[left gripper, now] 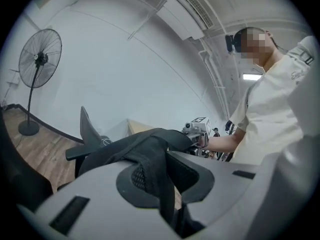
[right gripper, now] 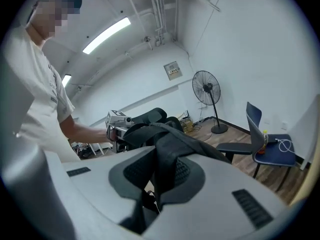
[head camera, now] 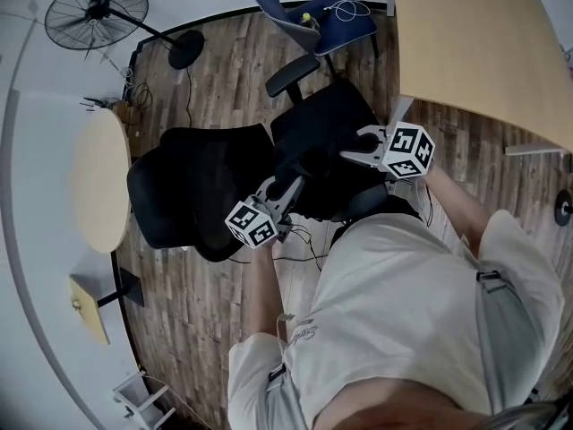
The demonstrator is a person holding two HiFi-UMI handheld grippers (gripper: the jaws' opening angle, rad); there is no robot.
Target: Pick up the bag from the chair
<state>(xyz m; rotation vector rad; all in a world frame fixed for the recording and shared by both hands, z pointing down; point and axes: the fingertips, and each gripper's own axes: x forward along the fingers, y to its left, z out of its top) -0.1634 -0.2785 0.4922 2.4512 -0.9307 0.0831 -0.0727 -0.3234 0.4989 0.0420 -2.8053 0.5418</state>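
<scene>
The black office chair [head camera: 190, 195] has its backrest to the left. Over its seat, the left claw [head camera: 288, 189] is clenched on a dark strap of the bag [head camera: 315, 164]. The bag stretches across between both claws. The right claw [head camera: 351, 153] is clenched on its other end.

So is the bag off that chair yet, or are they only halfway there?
Done: both grips are made. The left gripper and right gripper are each shut on the black bag. In hand: the bag hangs stretched between them over the black chair. Left: whether it is fully clear of the seat can't be told, so lifting it away remains.
</scene>
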